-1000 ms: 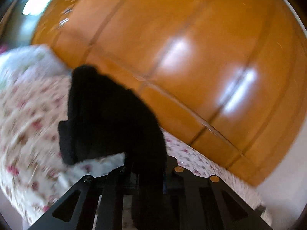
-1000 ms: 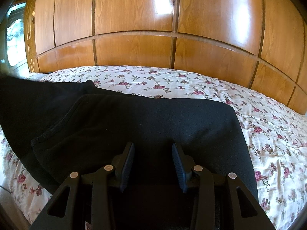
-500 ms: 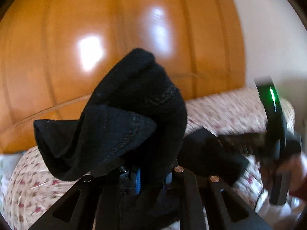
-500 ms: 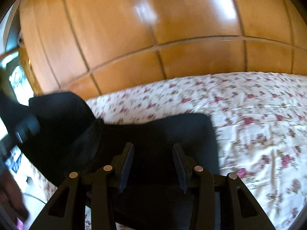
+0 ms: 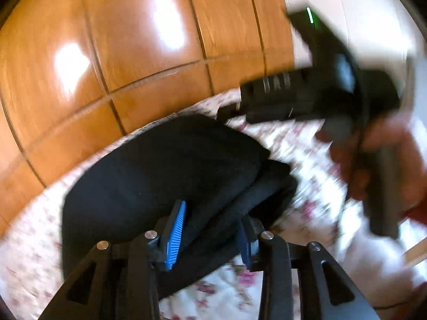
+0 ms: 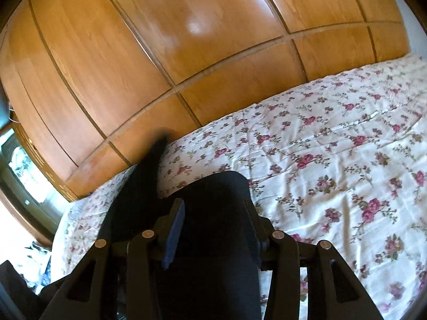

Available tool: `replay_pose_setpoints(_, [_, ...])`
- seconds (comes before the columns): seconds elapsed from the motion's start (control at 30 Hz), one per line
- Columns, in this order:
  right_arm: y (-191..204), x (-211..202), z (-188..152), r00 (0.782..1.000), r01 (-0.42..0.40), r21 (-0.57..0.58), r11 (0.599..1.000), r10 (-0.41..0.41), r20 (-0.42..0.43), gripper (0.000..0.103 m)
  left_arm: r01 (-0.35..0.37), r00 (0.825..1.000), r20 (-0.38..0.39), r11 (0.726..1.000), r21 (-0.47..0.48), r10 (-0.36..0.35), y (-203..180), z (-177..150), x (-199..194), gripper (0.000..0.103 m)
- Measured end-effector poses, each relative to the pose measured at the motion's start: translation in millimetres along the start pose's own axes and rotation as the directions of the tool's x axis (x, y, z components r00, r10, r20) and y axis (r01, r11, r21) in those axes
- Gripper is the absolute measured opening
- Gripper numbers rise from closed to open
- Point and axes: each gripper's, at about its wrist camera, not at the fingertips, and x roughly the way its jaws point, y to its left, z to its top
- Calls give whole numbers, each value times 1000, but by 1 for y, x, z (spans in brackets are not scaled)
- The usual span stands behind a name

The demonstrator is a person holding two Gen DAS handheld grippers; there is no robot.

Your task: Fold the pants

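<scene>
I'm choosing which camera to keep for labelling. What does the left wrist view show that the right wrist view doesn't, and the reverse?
Only the left wrist view: the right gripper seen from outside, held in a hand, a white wall, and the pants as a folded bundle.

Only the right wrist view: a wide bare stretch of floral bedsheet and a bright window at the left edge.

Both: black pants between open blue pads, the sheet, the glossy wooden wardrobe.

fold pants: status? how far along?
Done: black pants lie doubled over on the floral bedsheet. In hand: left gripper has just been opening, cloth between its pads, apparently released; right gripper is open over the fabric. Left: maybe another fold, smoothing.
</scene>
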Motion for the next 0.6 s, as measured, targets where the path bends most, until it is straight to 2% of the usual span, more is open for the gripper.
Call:
replay_pose_setpoints(0.1, [-2,4,-2,996,-85,34,996,86,-23,57,98,994,65,992,-84,-93,13,-4,-22,37])
replay_pose_setpoints(0.17, [-1,11,-6,990,-122,57,991,126,-65,60,124,987,114,984,-129,-109,27,-4,-36,37])
replay_pose_setpoints(0.3, [3,19,-13,978,-166,70,984,174,-117,60,67,990,137,971,-231,-36,59,-19,-59,37])
replay_pose_setpoints(0.37, [4,25,-15,974,-161,79,984,172,-146,60,3,995,96,951,-308,28,78,-25,-57,37])
replay_pose_setpoints(0.43, [5,28,-18,975,-146,78,986,157,-160,60,-77,994,38,905,-418,102,107,-36,-54,37])
replay_pose_setpoints(0.53, [9,30,-19,973,-138,67,988,148,-177,60,-144,987,-20,813,-565,161,148,-58,-56,40])
replay_pose_setpoints(0.57, [10,30,-20,972,-142,65,988,151,-181,60,-170,982,-35,784,-597,186,157,-65,-57,45])
replay_pose_setpoints(0.6, [11,31,-21,970,-145,62,988,154,-189,60,-191,978,-51,774,-603,201,162,-67,-53,49])
